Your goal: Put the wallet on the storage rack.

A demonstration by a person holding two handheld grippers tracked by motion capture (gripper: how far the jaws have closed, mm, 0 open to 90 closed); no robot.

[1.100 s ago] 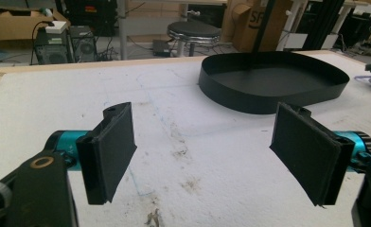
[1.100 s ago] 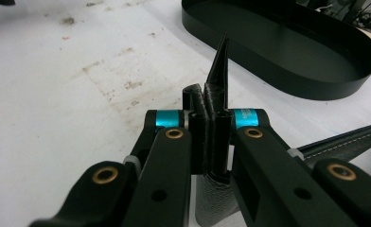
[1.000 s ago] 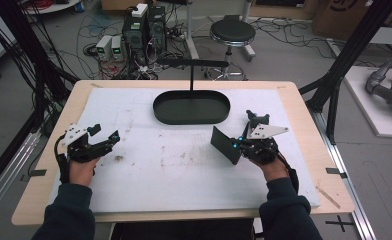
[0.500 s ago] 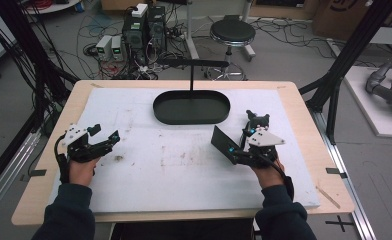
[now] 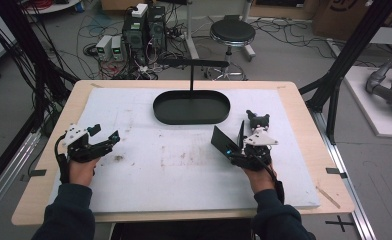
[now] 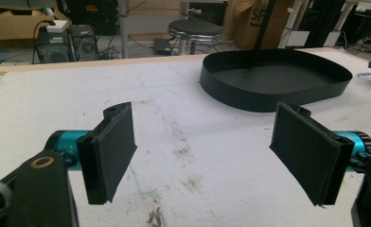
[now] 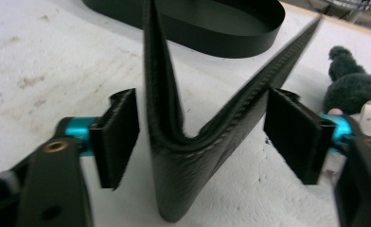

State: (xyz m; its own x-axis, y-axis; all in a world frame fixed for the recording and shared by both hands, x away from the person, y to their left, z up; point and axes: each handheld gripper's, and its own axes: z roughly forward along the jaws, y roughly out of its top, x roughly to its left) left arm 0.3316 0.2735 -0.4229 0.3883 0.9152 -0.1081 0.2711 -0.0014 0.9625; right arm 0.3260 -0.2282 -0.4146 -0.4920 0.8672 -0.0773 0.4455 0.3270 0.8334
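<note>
Since the earlier frame the black wallet [image 7: 183,142] has been let spring open into a V, the right gripper [image 5: 234,148] having just parted its jaws, then narrowed them slightly. The wallet is stood on its fold on the white mat [image 5: 184,170] between those released jaws, its spine lying along them, just short of the black oval tray [image 5: 191,107]. The left gripper [image 6: 202,151] is held open and empty, well apart

The high view looks forward and down over the table [image 5: 49,200]; each gripper view sits low, close above it; all three share the black tray [image 5: 191,107].
</note>
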